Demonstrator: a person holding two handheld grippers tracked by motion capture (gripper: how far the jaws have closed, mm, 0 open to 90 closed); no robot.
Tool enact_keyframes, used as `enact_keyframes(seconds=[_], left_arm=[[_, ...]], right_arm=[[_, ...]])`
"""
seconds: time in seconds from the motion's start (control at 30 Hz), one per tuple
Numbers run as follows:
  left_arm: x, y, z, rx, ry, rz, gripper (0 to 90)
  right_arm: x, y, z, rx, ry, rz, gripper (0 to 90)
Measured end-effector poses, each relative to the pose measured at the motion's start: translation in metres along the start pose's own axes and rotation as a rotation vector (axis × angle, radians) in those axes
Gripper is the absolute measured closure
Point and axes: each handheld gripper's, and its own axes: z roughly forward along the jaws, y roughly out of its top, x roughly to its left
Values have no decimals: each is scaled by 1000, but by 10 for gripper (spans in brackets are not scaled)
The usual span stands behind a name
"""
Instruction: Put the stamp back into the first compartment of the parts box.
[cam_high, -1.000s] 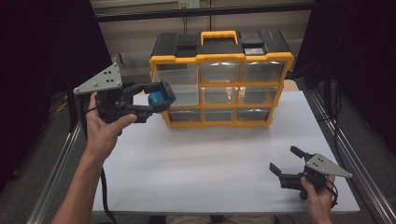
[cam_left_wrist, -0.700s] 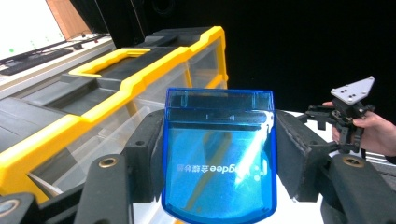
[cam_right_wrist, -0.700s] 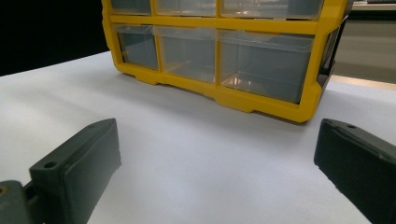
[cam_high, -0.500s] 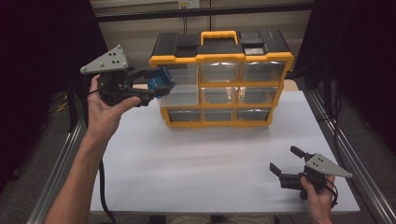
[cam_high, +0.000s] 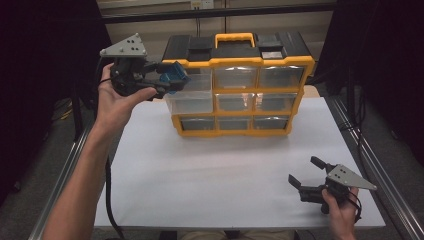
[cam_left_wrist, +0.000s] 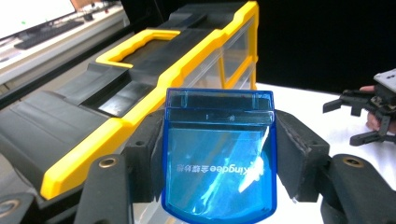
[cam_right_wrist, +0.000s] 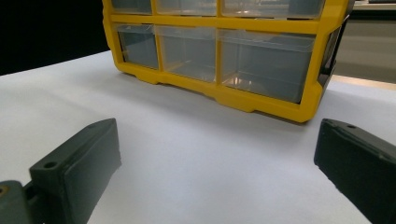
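Left tongs (cam_high: 172, 80) are squeezing our little blue box (cam_left_wrist: 218, 154), up at ten o'clock by the yellow drawer chest (cam_high: 240, 85). Right tongs (cam_high: 305, 175) are resting apart on the table (cam_high: 210, 170). We are thinking the box could slip and fall if we bump the chest's top.

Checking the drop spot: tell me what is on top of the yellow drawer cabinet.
The yellow drawer cabinet has a black lid with a yellow handle; nothing loose shows. The blue box, shut in the left gripper, covers the near edge.

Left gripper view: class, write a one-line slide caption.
Left gripper clamps a blue box above the yellow drawer cabinet.
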Motion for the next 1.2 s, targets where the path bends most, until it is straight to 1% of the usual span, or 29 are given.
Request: enact_keyframes(seconds=[0.03,0.1,0.13,0.17,0.2,0.23,0.27,0.33,0.4,0.43,0.47,0.5,0.53,0.57,0.6,0.63,0.67,0.73,0.77,0.87,0.9,0.93,0.97,1.0,1.03,1.1,1.13,1.17,1.2], left_arm=[[3,1,1,7,-9,-2,410],[6,3,2,21,-7,-3,410],[7,3,3,30,-14,-5,411],[8,4,4,31,-11,-10,411],[10,7,6,48,-11,-12,411],[10,7,6,48,-11,-12,410],[12,8,7,62,-9,-5,411],[13,10,8,70,-12,-9,411],[15,11,13,107,-8,-6,411],[16,12,15,118,-4,-3,411],[16,12,15,118,-4,-3,411],[17,12,18,109,-10,-18,411],[17,12,18,109,-10,-18,410],[19,13,18,121,-9,-11,410],[20,14,22,134,-15,-12,411],[20,14,22,134,-15,-12,411],[21,15,23,142,-26,-12,411],[22,16,28,160,-19,-12,410],[24,15,33,175,-25,-14,410],[24,14,38,185,-28,-18,410],[24,13,40,178,-35,-19,410],[24,13,41,186,-40,-22,410],[23,13,42,198,-29,-12,410],[23,12,44,205,-19,-12,410],[23,12,44,210,-18,-11,410],[26,11,44,200,-22,-14,410],[26,10,44,197,-15,-26,410],[28,10,45,206,-14,-22,410],[28,9,46,214,-25,-35,410]], right_arm=[[0,0,0,1,2,-1,1],[0,0,0,0,1,0,2],[0,0,0,0,1,-1,2],[0,0,0,0,1,-1,2],[0,0,0,-1,1,0,2],[0,0,0,-1,1,0,2],[0,0,0,2,4,-1,2],[0,0,1,1,3,-4,2],[0,0,1,1,3,-6,2],[0,0,1,3,5,-7,2],[0,0,1,3,5,-7,2],[0,0,1,6,8,-7,2],[0,0,1,3,7,-8,1],[0,0,1,3,7,-8,1],[0,0,1,2,6,-5,2],[0,0,1,2,6,-5,2],[0,0,1,4,7,-8,2],[0,0,1,5,7,-7,2],[0,0,1,4,7,-2,2],[0,0,1,5,8,-6,1],[0,0,1,5,8,-6,1],[0,0,0,4,7,-1,2],[0,0,0,4,7,-1,2],[0,0,0,6,10,-5,2],[0,0,0,5,8,-7,2],[0,0,0,5,9,-8,1],[0,0,0,3,9,-6,2],[0,0,0,3,10,-5,1],[0,0,0,5,10,-3,2]])
